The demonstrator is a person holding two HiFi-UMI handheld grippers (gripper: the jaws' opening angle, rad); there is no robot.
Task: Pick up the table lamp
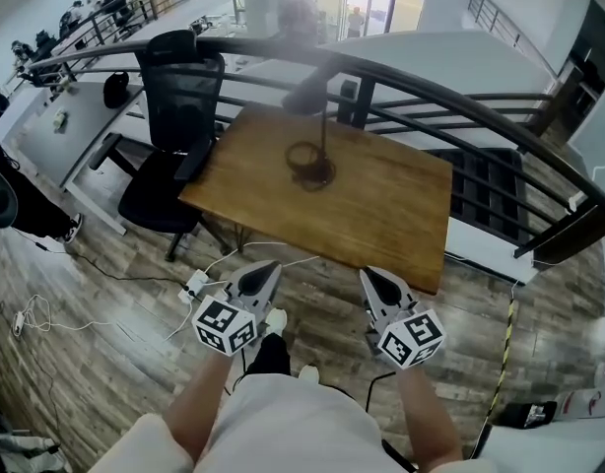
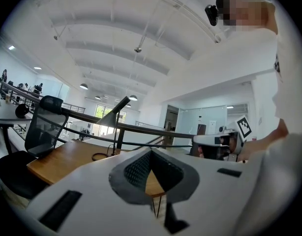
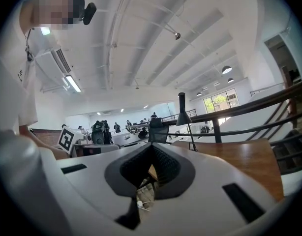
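Observation:
The table lamp (image 1: 318,131) stands on the far half of a wooden table (image 1: 381,205): a dark cone shade, a thin stem and a ring-shaped base. In the left gripper view the table lamp (image 2: 114,117) is left of centre, well beyond the table (image 2: 67,162) edge. In the right gripper view the table lamp (image 3: 183,116) rises over the table (image 3: 239,156). My left gripper (image 1: 273,265) (image 2: 151,152) and right gripper (image 1: 366,273) (image 3: 152,146) hover side by side over the floor before the table's near edge. Both are shut, with nothing between their jaws.
A black office chair (image 1: 174,116) stands at the table's left side. A dark curved railing (image 1: 450,92) runs behind the table. A power strip with white cables (image 1: 195,286) lies on the wood floor near my left gripper. White desks (image 1: 66,126) fill the far left.

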